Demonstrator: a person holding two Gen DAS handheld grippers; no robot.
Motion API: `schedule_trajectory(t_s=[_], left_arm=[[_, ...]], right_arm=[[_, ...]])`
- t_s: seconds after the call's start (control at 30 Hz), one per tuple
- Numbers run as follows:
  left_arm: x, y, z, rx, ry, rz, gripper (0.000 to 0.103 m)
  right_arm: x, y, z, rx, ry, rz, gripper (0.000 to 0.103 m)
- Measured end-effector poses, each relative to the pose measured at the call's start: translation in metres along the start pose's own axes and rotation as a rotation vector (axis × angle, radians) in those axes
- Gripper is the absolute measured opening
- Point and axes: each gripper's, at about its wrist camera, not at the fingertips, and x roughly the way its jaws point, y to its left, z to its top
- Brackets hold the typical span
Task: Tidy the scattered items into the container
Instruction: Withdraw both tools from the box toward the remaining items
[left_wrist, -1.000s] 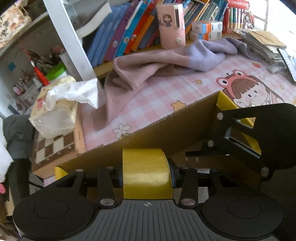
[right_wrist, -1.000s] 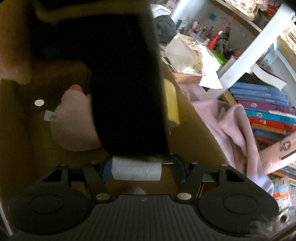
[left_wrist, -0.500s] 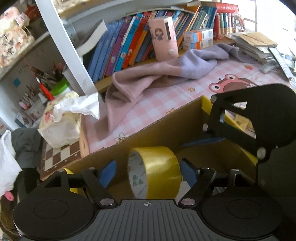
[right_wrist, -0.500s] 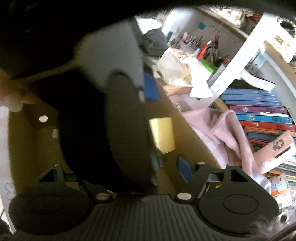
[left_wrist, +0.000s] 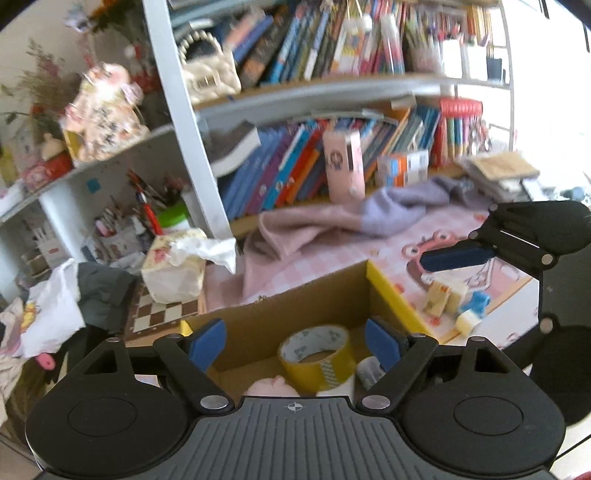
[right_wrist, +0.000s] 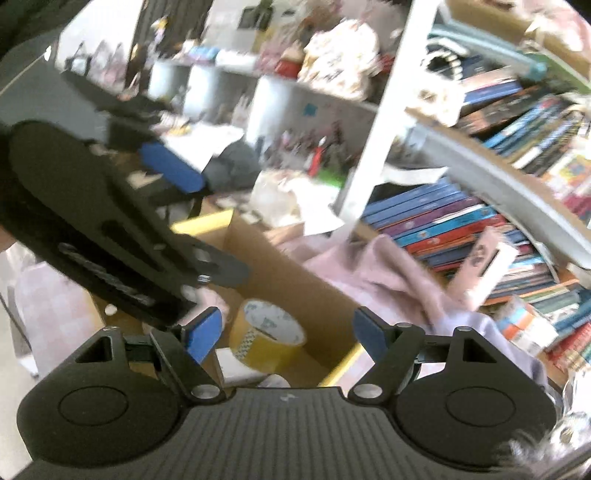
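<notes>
Matt brown cardboard for the box (left_wrist: 295, 310), edges bound in glossy yellow tape. Glossy yellow plastic film on the tape roll (left_wrist: 317, 356), white paper core inside. Matt black plastic, ribbed at the base, on the left gripper (left_wrist: 295, 341) and right gripper (right_wrist: 286, 332); smooth blue pads (left_wrist: 207, 341), bright metal rivets. Soft, fuzzy pink and lilac cloth (left_wrist: 332, 221) lying rumpled. Smooth printed pink check covering on the worktop (left_wrist: 388, 254). Crumpled white tissue (left_wrist: 207, 251) sticking out of a soft pack.
</notes>
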Motion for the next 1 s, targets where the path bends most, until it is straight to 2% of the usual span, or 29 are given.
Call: schedule_trajectory(t_s=[0.27,0.47,0.67,1.0], left_arm=[[-0.070,-0.026,-0.019,-0.031,-0.097,0.035,0.091],[-0.113,-0.042,-0.046,-0.111,-0.137,0.074,0.094],[-0.143,-0.057,-0.077,-0.176,-0.131,0.111,0.095],[-0.174,-0.071,-0.127,-0.303,-0.083,0.129,0.098]], right_arm=[[-0.084,0.012,-0.015,0.079,-0.098,-0.083,0.077],[-0.138,0.021,-0.040,0.148,-0.135,-0.153,0.078],[-0.179,0.033,-0.072,0.222,-0.135,-0.232,0.078],[-0.219,0.069,-0.124,0.324,-0.058,-0.278,0.079]])
